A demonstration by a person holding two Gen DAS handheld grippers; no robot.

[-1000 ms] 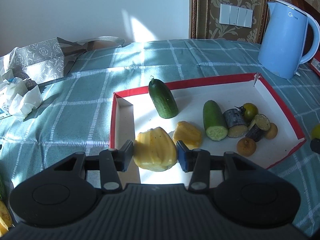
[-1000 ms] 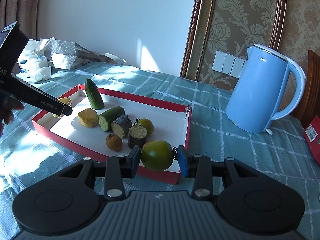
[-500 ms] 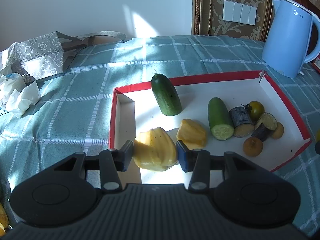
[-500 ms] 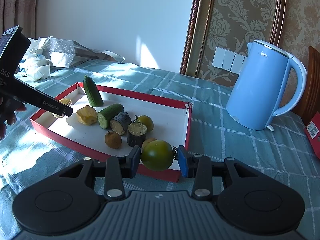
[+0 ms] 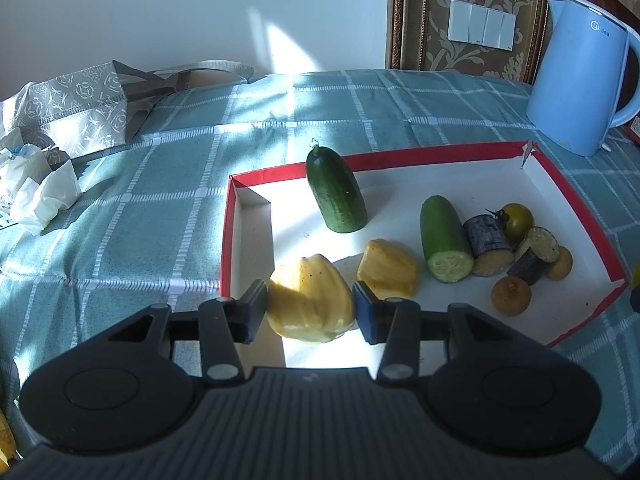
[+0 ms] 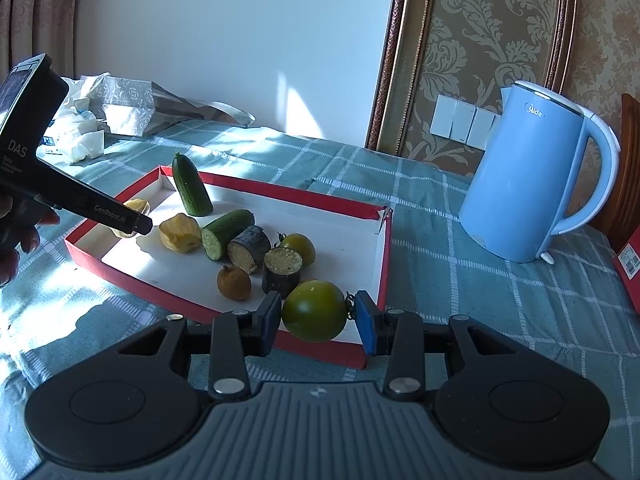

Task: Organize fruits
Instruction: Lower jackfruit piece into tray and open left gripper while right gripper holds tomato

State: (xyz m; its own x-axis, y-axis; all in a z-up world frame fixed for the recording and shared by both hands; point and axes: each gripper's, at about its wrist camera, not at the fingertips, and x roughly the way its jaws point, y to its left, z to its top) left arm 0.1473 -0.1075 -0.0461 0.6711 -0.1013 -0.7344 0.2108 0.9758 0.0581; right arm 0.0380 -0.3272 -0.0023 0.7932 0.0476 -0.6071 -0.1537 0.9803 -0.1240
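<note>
A red-rimmed white tray [image 5: 420,154] [image 6: 380,240] lies on the checked tablecloth. In it are two cucumber pieces [image 5: 337,192] [image 5: 443,240], a yellow fruit piece [image 5: 387,268], sugarcane chunks [image 5: 488,240], a small green tomato [image 5: 517,220] and small brown fruits [image 5: 511,295]. My left gripper [image 5: 310,306] is shut on a yellow fruit piece [image 5: 310,300] over the tray's near left corner. My right gripper [image 6: 316,316] is shut on a green tomato [image 6: 314,310] over the tray's near right corner.
A blue kettle [image 5: 580,76] [image 6: 532,176] stands right of the tray. A patterned bag [image 5: 76,100] and crumpled tissues [image 5: 40,192] lie at the left. A red box [image 6: 630,264] sits at the far right edge.
Both grippers have moved slightly forward over the tray, each still holding its fruit. The fruits in the tray have not moved.
</note>
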